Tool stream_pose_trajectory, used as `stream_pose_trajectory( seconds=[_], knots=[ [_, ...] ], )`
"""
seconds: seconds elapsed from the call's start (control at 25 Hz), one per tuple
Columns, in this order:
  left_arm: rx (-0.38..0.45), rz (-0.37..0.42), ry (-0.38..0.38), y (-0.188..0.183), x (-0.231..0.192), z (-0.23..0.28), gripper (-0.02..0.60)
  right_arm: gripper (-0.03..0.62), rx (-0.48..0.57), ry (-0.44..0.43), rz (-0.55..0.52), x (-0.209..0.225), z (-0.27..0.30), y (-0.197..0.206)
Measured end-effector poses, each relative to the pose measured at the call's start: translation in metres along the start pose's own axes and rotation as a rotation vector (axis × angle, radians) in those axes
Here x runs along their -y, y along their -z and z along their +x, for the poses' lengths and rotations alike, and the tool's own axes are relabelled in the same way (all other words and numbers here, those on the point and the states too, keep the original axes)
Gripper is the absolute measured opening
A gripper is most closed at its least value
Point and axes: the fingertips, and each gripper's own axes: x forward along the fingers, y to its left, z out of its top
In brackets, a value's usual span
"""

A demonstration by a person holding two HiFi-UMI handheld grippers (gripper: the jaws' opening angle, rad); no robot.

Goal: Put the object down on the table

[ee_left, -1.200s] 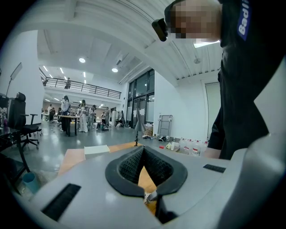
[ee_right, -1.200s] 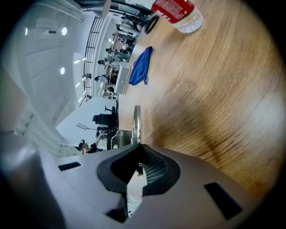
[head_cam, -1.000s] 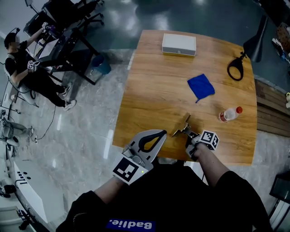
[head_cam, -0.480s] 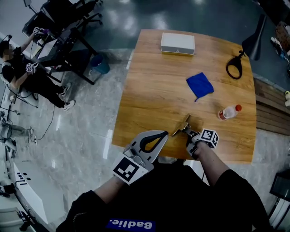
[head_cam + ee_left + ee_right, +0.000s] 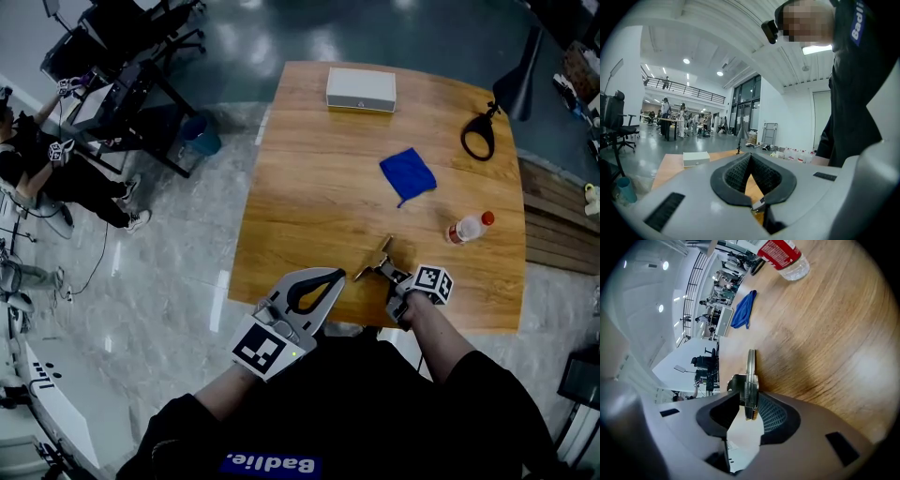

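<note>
At the near edge of the table [image 5: 309,197], the right gripper [image 5: 392,277] has just opened its jaws around the metal clip [image 5: 379,262]. The clip apparently rests on the wood, so the put-down looks done. The left gripper [image 5: 333,278] is closed and empty.

bottle [image 5: 783,254] cut by edge, seated person [image 5: 66,183] cropped

Matt wood-grain table [image 5: 319,187]; shiny metal object [image 5: 378,263]; soft blue cloth [image 5: 407,174].

Glossy grey marble floor [image 5: 169,281] surrounds the wooden table [image 5: 319,206], black office chairs [image 5: 145,23] beyond
</note>
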Motion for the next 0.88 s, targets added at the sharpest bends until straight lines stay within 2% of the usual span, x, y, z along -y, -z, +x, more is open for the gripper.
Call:
stream_pose_trajectory(
  seconds=[0.4, 0.68, 0.88],
  knots=[
    [0.018, -0.009, 0.027, -0.002, 0.004, 0.002, 0.008, 0.114, 0.002, 0.060, -0.025, 0.016, -0.022, 0.002],
    [0.027, -0.010, 0.042, -0.006, 0.008, 0.004, 0.008, 0.114, -0.042, 0.161, -0.093, 0.035, -0.037, 0.005],
    [0.034, -0.008, 0.063, -0.006, 0.011, 0.010, 0.008, 0.114, -0.020, 0.138, -0.082, 0.030, -0.047, 0.000]
  ],
)
